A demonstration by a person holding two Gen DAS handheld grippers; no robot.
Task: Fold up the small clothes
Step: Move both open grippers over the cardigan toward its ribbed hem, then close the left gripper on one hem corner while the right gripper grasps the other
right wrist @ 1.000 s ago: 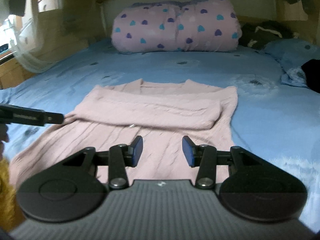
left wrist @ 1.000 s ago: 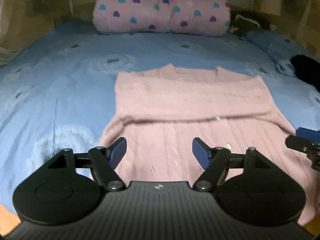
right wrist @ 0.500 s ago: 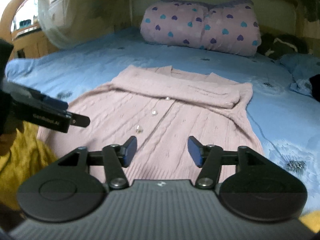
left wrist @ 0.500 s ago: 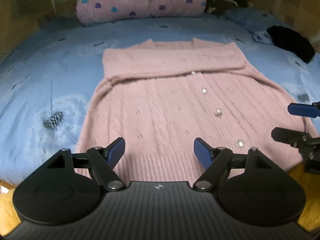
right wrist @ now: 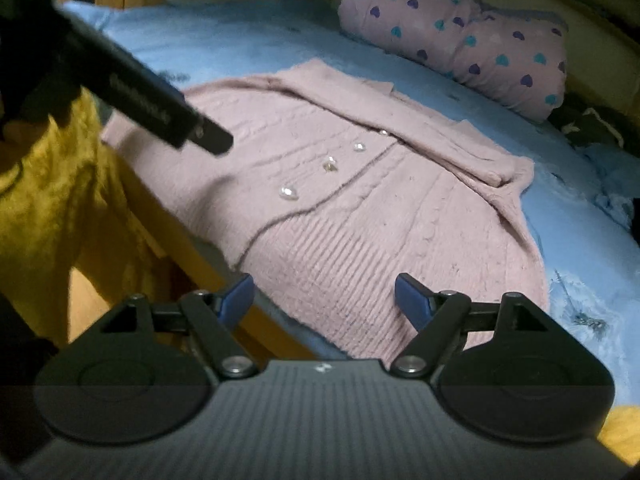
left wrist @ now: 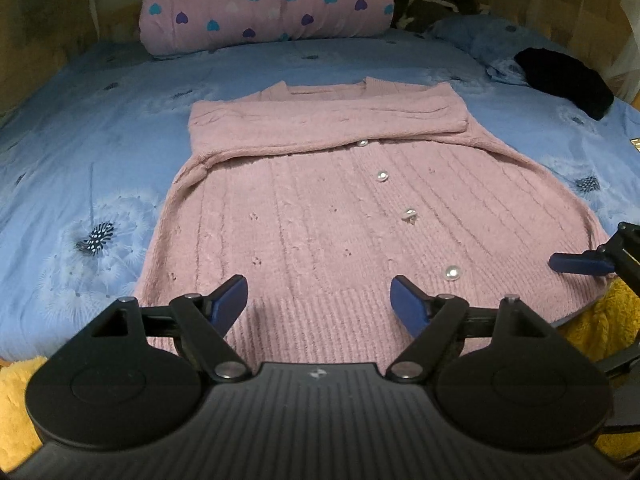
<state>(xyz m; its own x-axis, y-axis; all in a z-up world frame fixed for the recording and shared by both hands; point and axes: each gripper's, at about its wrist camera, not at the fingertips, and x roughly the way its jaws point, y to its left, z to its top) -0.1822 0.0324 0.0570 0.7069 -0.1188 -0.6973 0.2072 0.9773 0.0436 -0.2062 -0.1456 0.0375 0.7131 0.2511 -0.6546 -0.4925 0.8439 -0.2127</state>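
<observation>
While the pink cable-knit cardigan (left wrist: 340, 208) lies flat on the smooth blue bedsheet (left wrist: 100, 152), sleeves folded across its chest, we hold both grippers over its ribbed hem. Our left gripper (left wrist: 318, 300) and right gripper (right wrist: 324, 294) have just been spreading their jaws, nothing between them.

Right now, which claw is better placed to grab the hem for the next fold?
Left claw: open and squarely over the ribbed hem of the pink knitted cardigan. Right claw, also open, straddles the hem's corner and the bed edge.
</observation>
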